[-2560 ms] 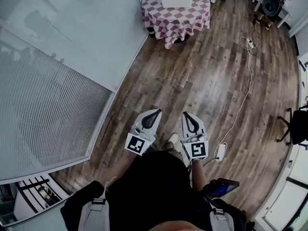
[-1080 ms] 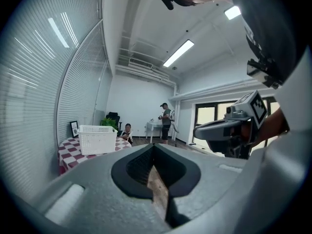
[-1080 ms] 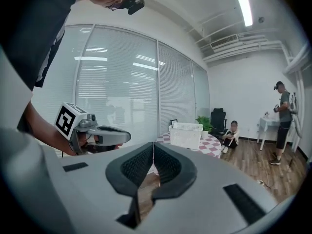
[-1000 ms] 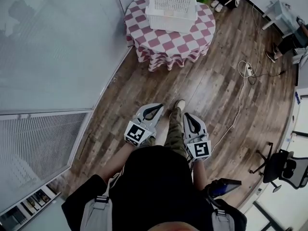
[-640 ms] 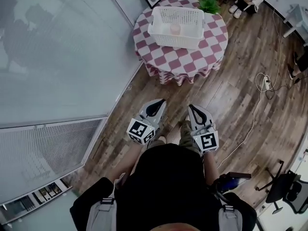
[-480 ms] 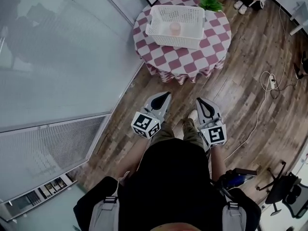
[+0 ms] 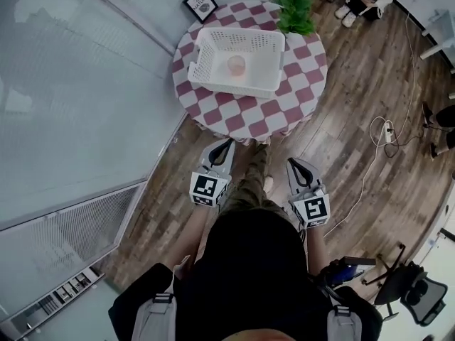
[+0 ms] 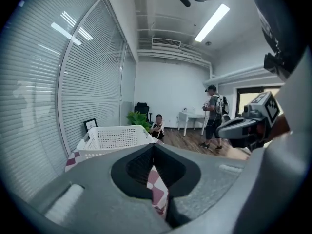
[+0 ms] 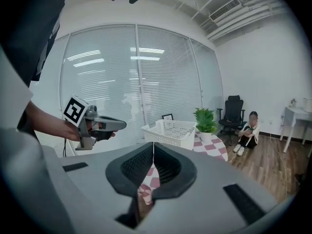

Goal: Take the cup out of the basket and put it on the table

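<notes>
1. Table: round and draped in a red-and-white checked cloth, it stands straight ahead of you on the wooden floor, close beside the glass wall.
2. Basket: white, rectangular, with perforated walls and an open top, it rests on the table's middle, nearer the glass-wall side of the cloth.
3. Plant: green and leafy, it sits at the table's far right edge.
4. Your left gripper hangs over the floor just short of the table's near edge. Its jaws are clenched together with nothing between them.
5. Your right gripper hangs a little further back from the table's near edge, off to the right. Its jaws are pressed together too, and they grasp nothing.
6. Picture frame: small and black, it stands at the table's far left edge. You cannot tell whether it rests on the cloth.
7. Cup: pale pink and small, it shows from above as a round open mouth. It stands upright on the basket's floor, over the table's centre, untouched and well apart from both grippers.
</notes>
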The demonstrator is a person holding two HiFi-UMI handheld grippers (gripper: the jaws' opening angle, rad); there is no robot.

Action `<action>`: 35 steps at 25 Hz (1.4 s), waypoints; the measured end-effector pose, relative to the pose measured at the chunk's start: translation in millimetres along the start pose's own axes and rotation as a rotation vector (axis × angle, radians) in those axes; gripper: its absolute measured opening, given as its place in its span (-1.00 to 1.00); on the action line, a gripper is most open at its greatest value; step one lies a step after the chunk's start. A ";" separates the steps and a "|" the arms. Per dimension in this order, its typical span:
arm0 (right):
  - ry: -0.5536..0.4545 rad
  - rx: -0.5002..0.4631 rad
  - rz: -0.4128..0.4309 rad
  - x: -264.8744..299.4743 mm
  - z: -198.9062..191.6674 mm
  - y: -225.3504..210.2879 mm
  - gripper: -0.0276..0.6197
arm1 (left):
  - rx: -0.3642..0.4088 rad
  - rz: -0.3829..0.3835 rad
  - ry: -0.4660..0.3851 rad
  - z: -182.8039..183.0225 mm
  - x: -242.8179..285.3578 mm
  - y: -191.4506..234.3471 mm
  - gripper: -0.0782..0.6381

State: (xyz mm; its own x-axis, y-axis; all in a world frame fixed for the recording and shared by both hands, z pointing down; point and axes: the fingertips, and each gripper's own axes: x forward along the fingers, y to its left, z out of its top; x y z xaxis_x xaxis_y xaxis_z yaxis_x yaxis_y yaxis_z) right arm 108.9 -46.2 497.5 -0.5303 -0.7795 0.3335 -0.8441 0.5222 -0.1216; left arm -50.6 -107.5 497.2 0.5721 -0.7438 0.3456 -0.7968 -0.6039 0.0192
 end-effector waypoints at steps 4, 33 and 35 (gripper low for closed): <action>0.060 -0.053 -0.039 29.6 20.8 -50.4 -0.88 | 0.023 0.071 -0.032 17.4 76.4 50.0 -0.77; 0.090 0.082 -0.106 107.9 38.5 -277.4 -0.88 | 0.278 -0.326 1.016 -100.6 325.3 153.5 -0.37; 0.094 0.097 -0.127 103.1 32.2 -282.6 -0.88 | 0.320 -0.332 1.072 -111.5 331.4 158.1 -0.37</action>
State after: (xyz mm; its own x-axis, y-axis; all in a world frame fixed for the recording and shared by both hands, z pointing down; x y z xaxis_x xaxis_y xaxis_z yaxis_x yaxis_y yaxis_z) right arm 290.2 -285.3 536.1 -0.4130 -0.7991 0.4369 -0.9099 0.3824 -0.1608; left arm -8.7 -417.5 719.4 0.1638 -0.0051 0.9865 -0.4659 -0.8819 0.0728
